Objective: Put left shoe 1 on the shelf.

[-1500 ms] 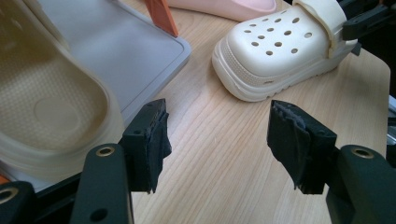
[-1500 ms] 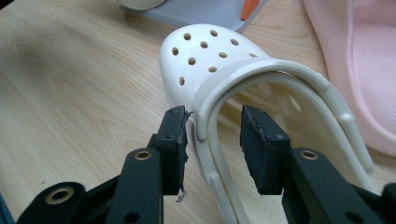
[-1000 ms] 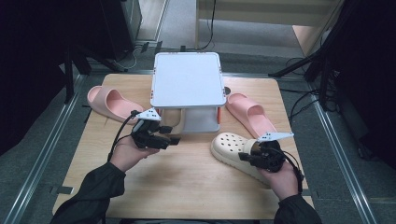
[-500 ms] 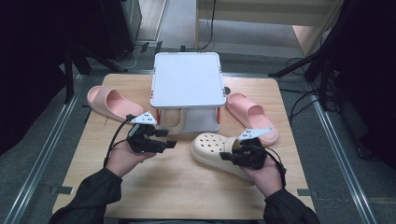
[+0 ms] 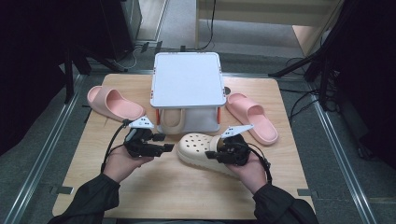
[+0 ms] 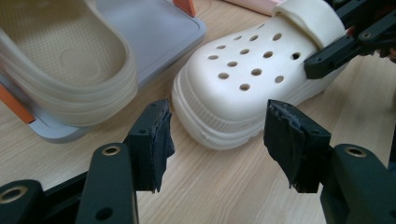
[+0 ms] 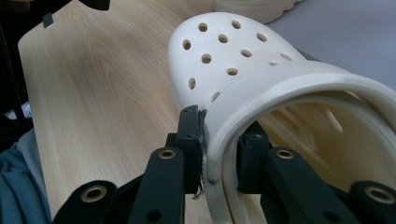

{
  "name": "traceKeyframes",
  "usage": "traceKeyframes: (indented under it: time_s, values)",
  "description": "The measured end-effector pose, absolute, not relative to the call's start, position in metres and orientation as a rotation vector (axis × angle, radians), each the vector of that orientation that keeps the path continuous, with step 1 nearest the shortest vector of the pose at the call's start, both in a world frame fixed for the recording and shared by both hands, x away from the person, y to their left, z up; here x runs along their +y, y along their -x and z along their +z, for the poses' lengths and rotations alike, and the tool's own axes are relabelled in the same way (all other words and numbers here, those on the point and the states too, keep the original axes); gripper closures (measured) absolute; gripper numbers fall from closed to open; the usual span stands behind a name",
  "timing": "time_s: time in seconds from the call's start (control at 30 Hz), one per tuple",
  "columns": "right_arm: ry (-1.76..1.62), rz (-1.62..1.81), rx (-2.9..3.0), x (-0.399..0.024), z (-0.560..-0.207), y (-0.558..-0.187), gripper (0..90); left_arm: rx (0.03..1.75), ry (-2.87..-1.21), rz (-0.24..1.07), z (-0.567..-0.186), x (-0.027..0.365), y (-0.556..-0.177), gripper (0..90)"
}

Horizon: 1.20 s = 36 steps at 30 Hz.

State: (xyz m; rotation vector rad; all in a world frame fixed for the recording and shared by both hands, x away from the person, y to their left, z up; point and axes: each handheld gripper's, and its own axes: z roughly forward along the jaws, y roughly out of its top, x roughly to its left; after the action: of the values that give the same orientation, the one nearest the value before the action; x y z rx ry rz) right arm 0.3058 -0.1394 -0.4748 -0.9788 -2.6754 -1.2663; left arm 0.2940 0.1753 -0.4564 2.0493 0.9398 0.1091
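A cream clog with holes (image 5: pixel 198 147) (image 6: pixel 252 70) (image 7: pixel 224 51) lies on the wooden table (image 5: pixel 187 196) in front of a small white two-level rack (image 5: pixel 187 79). My right gripper (image 5: pixel 212 154) (image 7: pixel 219 135) is shut on the clog's rim and strap at its heel end, one jaw outside and one inside. My left gripper (image 5: pixel 166 143) (image 6: pixel 217 135) is open, just left of the clog's toe, with its jaws wide and nothing between them. A second cream clog (image 5: pixel 172 122) (image 6: pixel 60 60) sits on the rack's lower level.
A pink slide (image 5: pixel 114 103) lies at the left of the rack and another pink slide (image 5: pixel 252 116) at its right. The rack's grey lower tray (image 6: pixel 154 32) is close beyond the left gripper. Bare wood extends toward the table's front edge.
My right gripper has slid left across the table with the cream clog in it, bringing the toe up to the left gripper. The left hand has stayed about where it was.
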Motion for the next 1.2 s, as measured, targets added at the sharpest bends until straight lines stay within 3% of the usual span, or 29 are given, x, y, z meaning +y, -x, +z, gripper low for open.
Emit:
traceKeyframes:
  time_s: [0.17,0.23,0.33,0.63,0.93,1.2]
  values:
    - [0.955,-1.232,-2.707,-0.132,-0.480,-0.307,75.9,0.948,-2.057,0.102,-0.456,0.174,-0.293,44.1]
    - [0.944,-1.213,-2.728,-0.131,-0.480,-0.305,75.3,0.967,-2.062,0.057,-0.454,0.172,-0.293,56.1]
    - [0.920,-1.223,-2.755,-0.132,-0.478,-0.301,70.5,0.948,-2.064,0.073,-0.451,0.170,-0.290,66.4]
    - [0.952,-1.341,-2.726,-0.157,-0.462,-0.287,67.5,0.930,-2.094,0.048,-0.451,0.160,-0.294,80.1]
    - [1.008,-1.420,-2.671,-0.179,-0.455,-0.301,90.0,0.908,-2.107,0.042,-0.462,0.144,-0.296,82.8]
    - [1.071,-1.491,-2.684,-0.183,-0.455,-0.329,90.0,0.899,-2.104,0.048,-0.472,0.133,-0.289,87.0]
